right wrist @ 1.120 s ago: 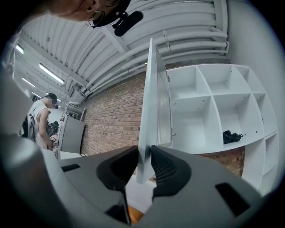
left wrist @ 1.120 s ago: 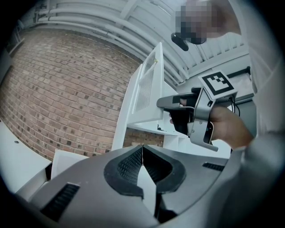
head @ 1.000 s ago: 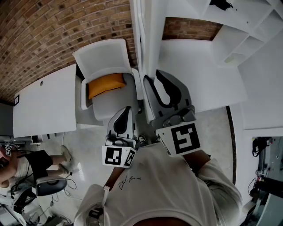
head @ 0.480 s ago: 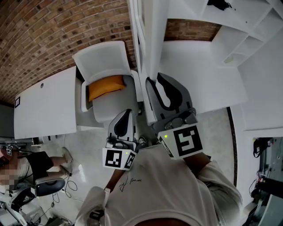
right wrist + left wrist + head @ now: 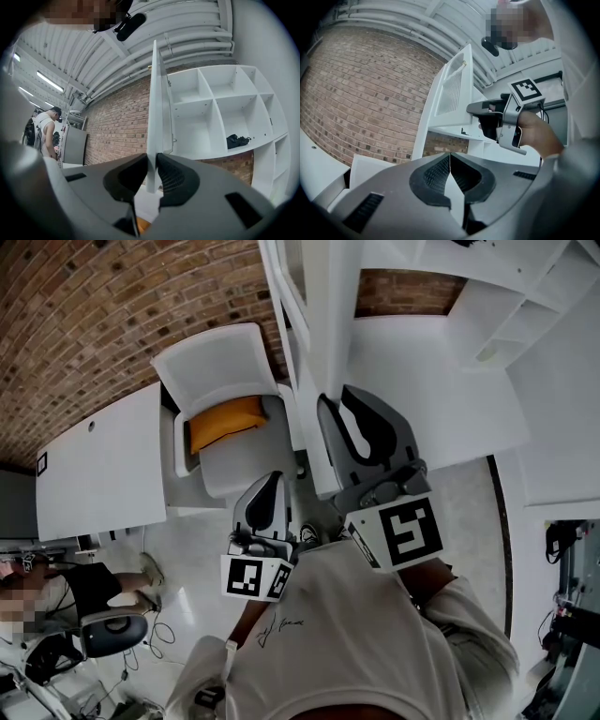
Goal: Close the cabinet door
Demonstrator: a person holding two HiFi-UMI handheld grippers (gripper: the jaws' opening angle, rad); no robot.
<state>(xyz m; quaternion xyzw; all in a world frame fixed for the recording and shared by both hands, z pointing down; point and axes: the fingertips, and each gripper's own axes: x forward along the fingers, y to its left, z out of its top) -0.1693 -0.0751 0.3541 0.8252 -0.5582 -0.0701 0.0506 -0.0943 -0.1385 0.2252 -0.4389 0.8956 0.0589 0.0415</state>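
Observation:
The white cabinet door (image 5: pixel 317 306) stands open, edge-on at the top middle of the head view. My right gripper (image 5: pixel 330 401) is shut on its lower edge. In the right gripper view the door (image 5: pixel 155 103) runs up from between the two pads, which press on its thin edge at the right gripper (image 5: pixel 151 158). My left gripper (image 5: pixel 272 478) hangs lower and to the left, shut, with nothing in it; its pads meet at the left gripper (image 5: pixel 450 158). The left gripper view shows the door (image 5: pixel 449 93) and the right gripper (image 5: pixel 474 108) on it.
White open cabinet shelves (image 5: pixel 220 112) lie behind the door, with a dark bundle (image 5: pixel 238 140) in one compartment. A white chair (image 5: pixel 217 362) with an orange cushion (image 5: pixel 223 422) stands left of the door, beside a white desk (image 5: pixel 94 470). A person (image 5: pixel 47 131) stands far left.
My right gripper, still holding the door's edge, has shifted slightly right and toward me. The left gripper has drifted a little the same way.

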